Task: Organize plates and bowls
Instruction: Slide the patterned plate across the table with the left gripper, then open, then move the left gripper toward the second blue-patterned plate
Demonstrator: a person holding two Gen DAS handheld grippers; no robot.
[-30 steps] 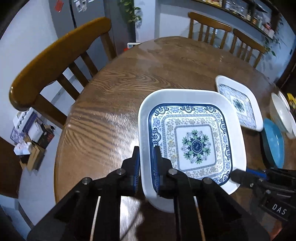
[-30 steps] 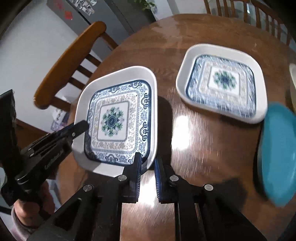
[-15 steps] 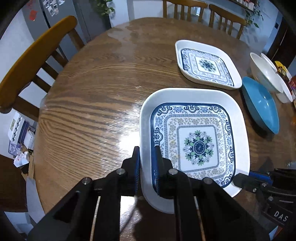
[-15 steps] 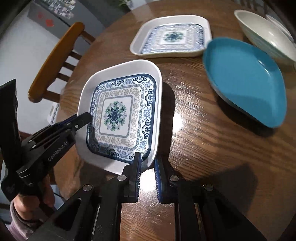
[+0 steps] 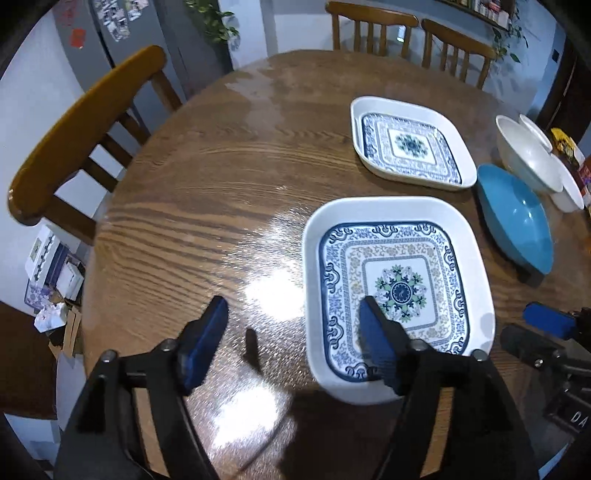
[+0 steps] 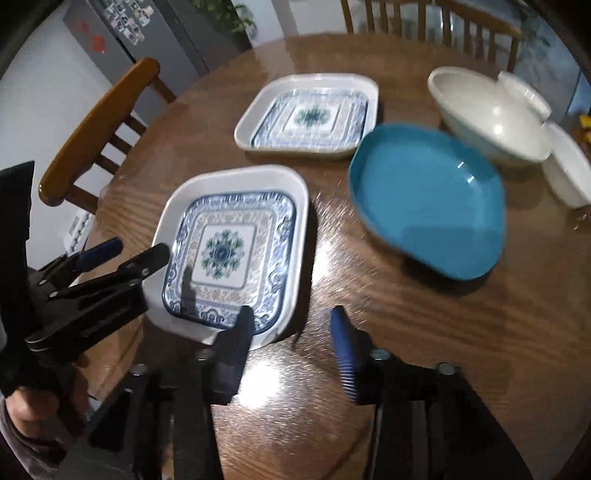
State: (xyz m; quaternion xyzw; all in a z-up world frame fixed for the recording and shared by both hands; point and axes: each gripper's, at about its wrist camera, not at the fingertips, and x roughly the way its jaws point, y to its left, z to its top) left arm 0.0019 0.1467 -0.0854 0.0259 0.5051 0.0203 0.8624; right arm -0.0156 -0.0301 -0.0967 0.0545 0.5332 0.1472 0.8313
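A square white plate with a blue pattern [image 5: 399,266] [image 6: 229,243] lies flat on the round wooden table [image 5: 203,192]. My left gripper [image 5: 293,317] straddles its left rim, jaws opening, the pads off the plate. My right gripper [image 6: 291,326] hangs at the plate's near right corner, jaws opening too, touching nothing. Each gripper shows in the other's view: the left gripper [image 6: 136,251], the right gripper [image 5: 524,326]. A second patterned plate [image 5: 410,144] [image 6: 310,118] lies farther back. Right of the plates sit a blue bowl [image 5: 517,218] [image 6: 424,199] and a white bowl [image 5: 524,158] [image 6: 491,114].
A smaller white bowl [image 6: 569,173] stands beside the big white one at the table's right edge. A wooden chair [image 5: 81,122] is at the left side, and two more chairs [image 5: 369,22] are at the far side. A hand [image 6: 33,417] holds the left gripper.
Both grippers, shut on the near plate's rims before, have opened and let it go. The plate now rests on the table, nearer the second plate and the bowls.
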